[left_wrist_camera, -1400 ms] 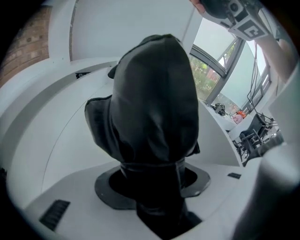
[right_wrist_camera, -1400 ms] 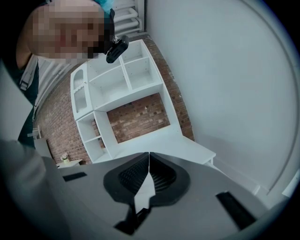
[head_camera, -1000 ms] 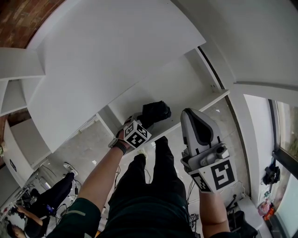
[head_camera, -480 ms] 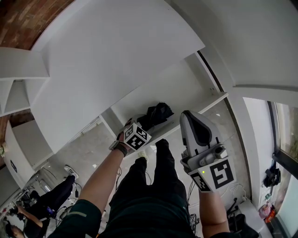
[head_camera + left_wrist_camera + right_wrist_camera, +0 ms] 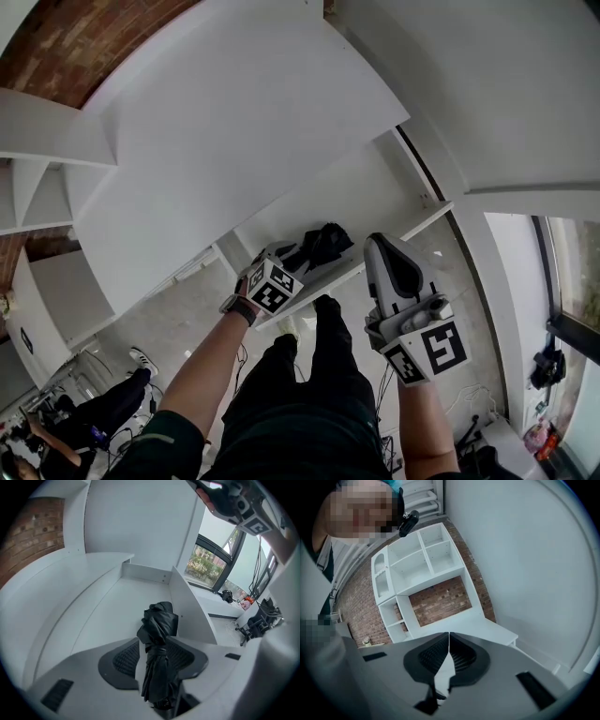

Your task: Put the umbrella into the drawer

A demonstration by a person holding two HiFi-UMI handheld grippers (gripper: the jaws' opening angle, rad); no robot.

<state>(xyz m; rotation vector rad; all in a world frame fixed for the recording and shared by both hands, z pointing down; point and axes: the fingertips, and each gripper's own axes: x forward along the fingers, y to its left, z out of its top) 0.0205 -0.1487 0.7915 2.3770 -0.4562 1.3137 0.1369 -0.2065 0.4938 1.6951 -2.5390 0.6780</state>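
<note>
A black folded umbrella [image 5: 323, 244] lies in the open white drawer [image 5: 427, 214]. My left gripper [image 5: 284, 256] hovers just above its near end, pointing steeply down. In the left gripper view the umbrella [image 5: 157, 634] shows between the two pads of the left gripper [image 5: 154, 641]. A white strip of drawer [image 5: 112, 611] shows between it and the left pad. These jaws are closing and do not press on the umbrella. My right gripper [image 5: 382, 246] is held level beside the drawer, its right gripper [image 5: 449, 633] pads together with nothing in them.
The white cabinet top [image 5: 234, 122] spreads above the drawer. White shelves [image 5: 37, 141] stand at the left against a brick wall [image 5: 66, 47]. My legs [image 5: 309, 375] are below the drawer front. Another person [image 5: 94, 412] sits at the lower left. A window [image 5: 211, 564] lies beyond the drawer.
My left gripper has lifted off the umbrella and drawn back a little; the umbrella stays in the drawer. The right gripper has kept still.
</note>
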